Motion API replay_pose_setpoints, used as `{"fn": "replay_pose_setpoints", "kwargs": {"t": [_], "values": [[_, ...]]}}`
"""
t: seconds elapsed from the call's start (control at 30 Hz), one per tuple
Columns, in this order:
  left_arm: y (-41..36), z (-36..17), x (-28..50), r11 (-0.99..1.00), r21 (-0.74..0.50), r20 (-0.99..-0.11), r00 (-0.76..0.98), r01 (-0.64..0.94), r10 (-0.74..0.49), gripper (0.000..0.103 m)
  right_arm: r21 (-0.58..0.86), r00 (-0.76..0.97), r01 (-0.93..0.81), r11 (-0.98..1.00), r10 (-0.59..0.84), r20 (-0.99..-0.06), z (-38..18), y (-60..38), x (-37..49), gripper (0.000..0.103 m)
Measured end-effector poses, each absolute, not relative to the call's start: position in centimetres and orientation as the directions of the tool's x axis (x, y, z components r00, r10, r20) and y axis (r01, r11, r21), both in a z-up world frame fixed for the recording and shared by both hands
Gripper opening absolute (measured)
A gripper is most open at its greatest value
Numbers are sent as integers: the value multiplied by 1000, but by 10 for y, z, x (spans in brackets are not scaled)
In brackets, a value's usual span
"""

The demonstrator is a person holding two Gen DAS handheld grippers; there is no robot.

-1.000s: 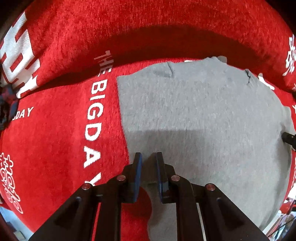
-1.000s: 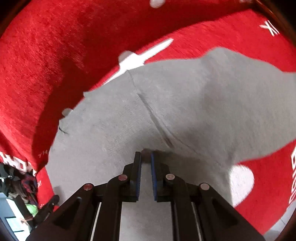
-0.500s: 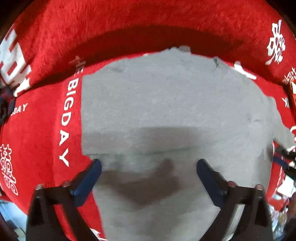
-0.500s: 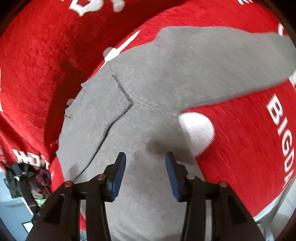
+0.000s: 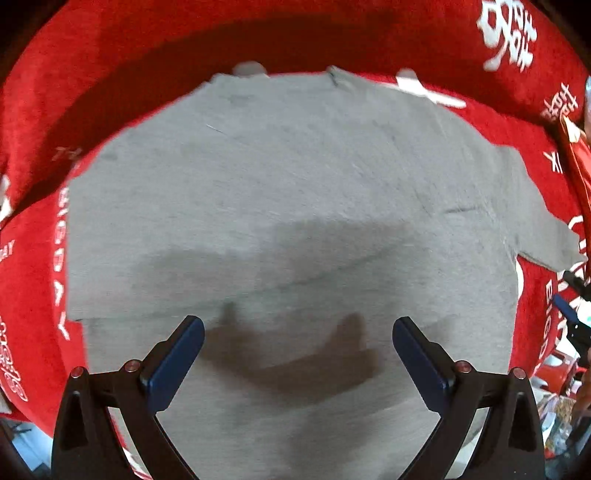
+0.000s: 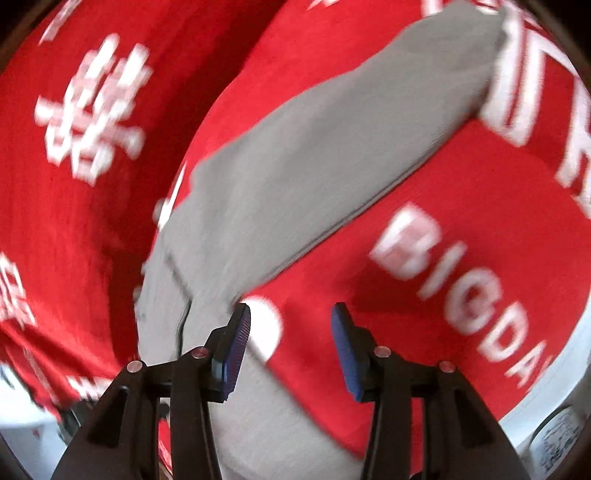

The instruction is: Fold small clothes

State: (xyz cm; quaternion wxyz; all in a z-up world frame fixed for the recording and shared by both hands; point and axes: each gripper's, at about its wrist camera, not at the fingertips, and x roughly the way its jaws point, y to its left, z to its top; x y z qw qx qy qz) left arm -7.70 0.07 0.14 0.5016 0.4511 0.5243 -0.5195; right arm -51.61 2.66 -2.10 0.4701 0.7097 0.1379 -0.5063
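A small grey shirt (image 5: 295,206) lies flat on a red cloth (image 5: 258,33) with white lettering; its bottom part is folded up over the body. My left gripper (image 5: 298,332) is wide open and empty, hovering above the folded lower part. In the right wrist view a long grey sleeve (image 6: 332,155) stretches away to the upper right. My right gripper (image 6: 291,325) is open and empty, above the red cloth (image 6: 443,166) just right of the sleeve's base. The right view is motion-blurred.
The red cloth covers the whole work surface, with white "BIGDAY" print (image 6: 454,280) near my right gripper. The surface's edge and a pale floor (image 6: 554,387) show at the lower right. Clutter (image 5: 565,406) lies beyond the edge in the left view.
Both grippers were shut on the grey shirt a second ago; both have opened and let it go. The right gripper has swung right, toward the sleeve.
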Motion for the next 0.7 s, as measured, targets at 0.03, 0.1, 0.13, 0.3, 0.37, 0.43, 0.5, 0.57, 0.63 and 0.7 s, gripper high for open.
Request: {"fn": "replay_pose_setpoints", "kwargs": {"t": [0.03,0.1,0.13,0.3,0.37,0.43,0.5,0.57,0.63,0.7], "values": [[-1,1,-82,46,-95,-995,-92,994,-48,102,528,433,651,-545,-304,-848,-22,27,-531,49],[-3,3,-92,35,-86,-994,-83,996,-64,102,528,400,615,-586,-345,-849,-25,28,-555,49],[-4,5,-97,33,-92,-994,-89,995,-69,102,531,383,590,-608,-368,-847,-27,27,-567,49],[-11,10,-121,40,-110,-991,-106,993,-83,102,538,337,488,-688,-421,-843,-47,20,-611,49],[-15,11,-130,42,-121,-989,-116,992,-92,102,545,328,448,-709,-437,-838,-55,15,-621,49],[-17,12,-138,47,-136,-987,-131,990,-94,102,558,312,417,-717,-464,-829,-58,11,-630,49],[-20,11,-145,54,-151,-985,-146,987,-90,102,571,302,389,-723,-485,-821,-61,2,-639,49],[-23,9,-152,57,-158,-984,-153,986,-88,102,581,301,371,-724,-498,-813,-60,-2,-643,49],[-23,9,-155,59,-161,-984,-155,985,-92,102,606,316,340,-719,-520,-794,-62,-9,-643,49],[-22,9,-155,65,-163,-983,-156,985,-99,102,632,347,317,-707,-534,-771,-63,-14,-644,49]]}}
